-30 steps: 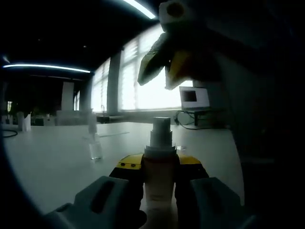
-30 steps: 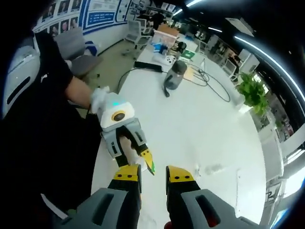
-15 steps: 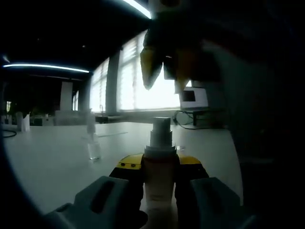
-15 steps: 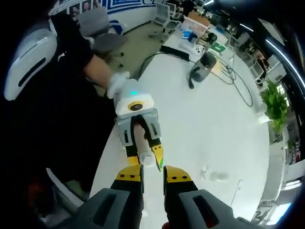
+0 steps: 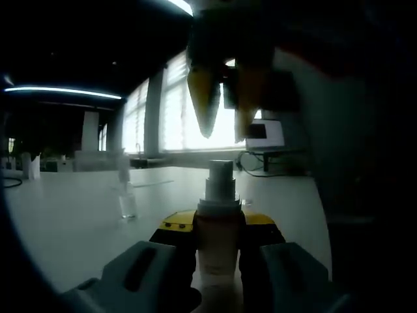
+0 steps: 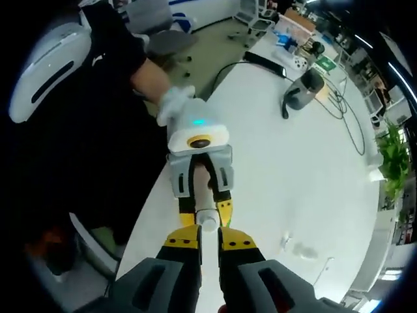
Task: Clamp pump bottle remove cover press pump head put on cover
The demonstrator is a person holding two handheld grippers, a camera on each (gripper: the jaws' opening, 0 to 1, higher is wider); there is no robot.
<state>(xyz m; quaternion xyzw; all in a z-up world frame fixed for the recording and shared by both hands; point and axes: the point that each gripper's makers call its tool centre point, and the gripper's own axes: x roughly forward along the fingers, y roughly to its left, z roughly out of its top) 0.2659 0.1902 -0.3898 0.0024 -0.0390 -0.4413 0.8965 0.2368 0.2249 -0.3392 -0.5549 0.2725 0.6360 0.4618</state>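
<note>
- Left gripper (image 5: 218, 244) pinches the pump bottle (image 5: 218, 228) around its body, upright, jaws tight on both sides – prob. so it can't tip or slide when pushed from above.
- Bottle sits at the near edge of the white table (image 5: 71, 215), close to the person; seen from above it's between the left jaws (image 6: 207, 189).
- Pump head (image 5: 220, 177) is bare, no cover on it. A small clear cover (image 5: 127, 195) stands on the table, well apart to the side – looks parked there to leave the nozzle free.
- Right gripper (image 6: 207, 242) hangs right over the pump head (image 6: 208, 222), jaws nearly together w/ a thin gap, holding nothing. Its tips (image 5: 225, 104) point down, not yet touching.
- Narrow jaws make a blunt pusher, I'd guess: press step is next, cover goes back on after.
- Risk: off-centre push could slip off the nozzle.
</note>
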